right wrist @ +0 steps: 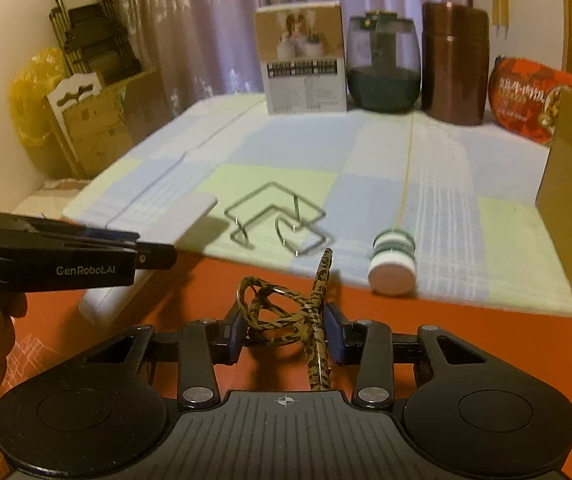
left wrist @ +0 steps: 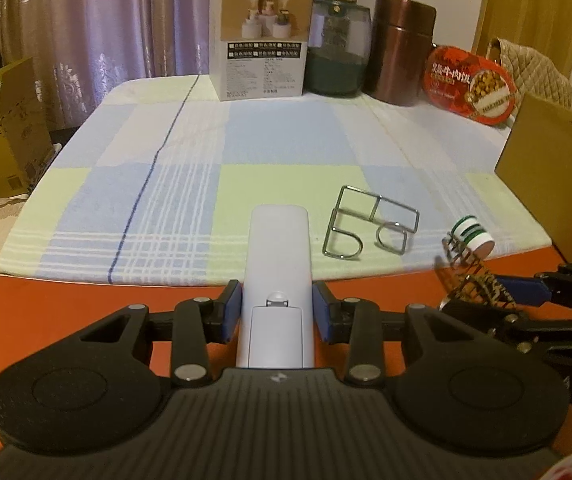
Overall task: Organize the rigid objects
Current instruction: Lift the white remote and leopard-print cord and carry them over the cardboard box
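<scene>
My left gripper [left wrist: 277,304] is shut on the near end of a white remote control [left wrist: 278,248], which juts forward over the checked cloth [left wrist: 246,140]. In the right wrist view the remote [right wrist: 194,212] sticks out past the left gripper [right wrist: 154,254]. My right gripper [right wrist: 285,328] is shut on folded leopard-print glasses [right wrist: 286,312] above the orange surface [right wrist: 466,312]; one temple arm points forward. A wire rack [left wrist: 370,220] [right wrist: 278,220] lies on the cloth between both grippers. A white bottle with green stripes [left wrist: 472,236] [right wrist: 392,264] lies on its side at the cloth's near edge.
Along the back edge stand a white carton [left wrist: 262,40], a green glass jar [left wrist: 338,48], a brown canister [left wrist: 402,48] and a red round tin [left wrist: 470,84]. A cardboard box [left wrist: 558,172] rises at the right. More cartons [left wrist: 2,132] sit on the floor at the left.
</scene>
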### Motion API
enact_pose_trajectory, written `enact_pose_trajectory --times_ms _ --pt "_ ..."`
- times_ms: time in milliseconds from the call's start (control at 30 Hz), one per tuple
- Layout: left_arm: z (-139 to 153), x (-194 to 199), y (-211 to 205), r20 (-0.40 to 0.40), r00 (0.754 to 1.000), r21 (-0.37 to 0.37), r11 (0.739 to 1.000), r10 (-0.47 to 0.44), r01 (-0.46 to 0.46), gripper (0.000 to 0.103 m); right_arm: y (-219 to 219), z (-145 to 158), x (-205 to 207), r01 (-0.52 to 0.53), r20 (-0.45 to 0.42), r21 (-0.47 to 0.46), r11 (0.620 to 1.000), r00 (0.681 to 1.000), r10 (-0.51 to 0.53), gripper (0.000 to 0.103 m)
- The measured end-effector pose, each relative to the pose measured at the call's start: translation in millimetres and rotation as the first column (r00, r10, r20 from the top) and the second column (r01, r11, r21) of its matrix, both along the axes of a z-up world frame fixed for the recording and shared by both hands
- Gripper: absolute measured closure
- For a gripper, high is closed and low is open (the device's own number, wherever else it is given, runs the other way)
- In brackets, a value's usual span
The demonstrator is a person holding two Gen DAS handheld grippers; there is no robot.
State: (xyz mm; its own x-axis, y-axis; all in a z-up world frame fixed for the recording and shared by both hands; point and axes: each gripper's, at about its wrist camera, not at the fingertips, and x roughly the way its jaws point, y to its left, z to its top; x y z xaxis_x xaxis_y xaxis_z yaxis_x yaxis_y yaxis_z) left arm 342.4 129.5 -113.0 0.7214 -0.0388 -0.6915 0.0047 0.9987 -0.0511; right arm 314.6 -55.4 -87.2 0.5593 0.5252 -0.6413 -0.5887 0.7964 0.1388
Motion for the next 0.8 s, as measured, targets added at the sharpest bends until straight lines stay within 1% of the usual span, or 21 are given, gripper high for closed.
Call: enact_pose_trajectory --times_ms 100,267,400,600,800 --pt "6.9 -5.1 -0.4 0.009 1.0 -0.017 1.0 0.01 -0.01 0.07 -2.8 9.6 -2.7 0.012 0.023 0.019 1.0 1.0 -0.012 0.066" --pt "22.8 -20.1 -8.4 0.024 1.0 -0.047 0.999 0.011 -0.009 0.07 -10.7 24.5 -8.3 0.033 0.032 0.039 0.999 0.999 -0.035 0.066" --pt "37.9 -31.1 -20.3 0.05 0.999 -0.025 1.0 -0.017 0.018 0.07 -22.2 39.9 -16.0 0.043 0.046 0.047 0.998 0.998 -0.045 0.066" --pt "57.1 -53.5 -41.9 0.069 0.997 -0.024 0.999 -0.035 0.036 0.07 -54.7 68.9 -32.6 0.088 0.066 0.064 0.994 0.994 -0.092 0.066" --pt "75.9 -79.9 -73.2 0.085 0.996 -0.065 0.997 -0.04 0.045 0.07 -92.2 101.1 -53.0 0.131 0.1 0.086 0.988 0.985 -0.139 0.066"
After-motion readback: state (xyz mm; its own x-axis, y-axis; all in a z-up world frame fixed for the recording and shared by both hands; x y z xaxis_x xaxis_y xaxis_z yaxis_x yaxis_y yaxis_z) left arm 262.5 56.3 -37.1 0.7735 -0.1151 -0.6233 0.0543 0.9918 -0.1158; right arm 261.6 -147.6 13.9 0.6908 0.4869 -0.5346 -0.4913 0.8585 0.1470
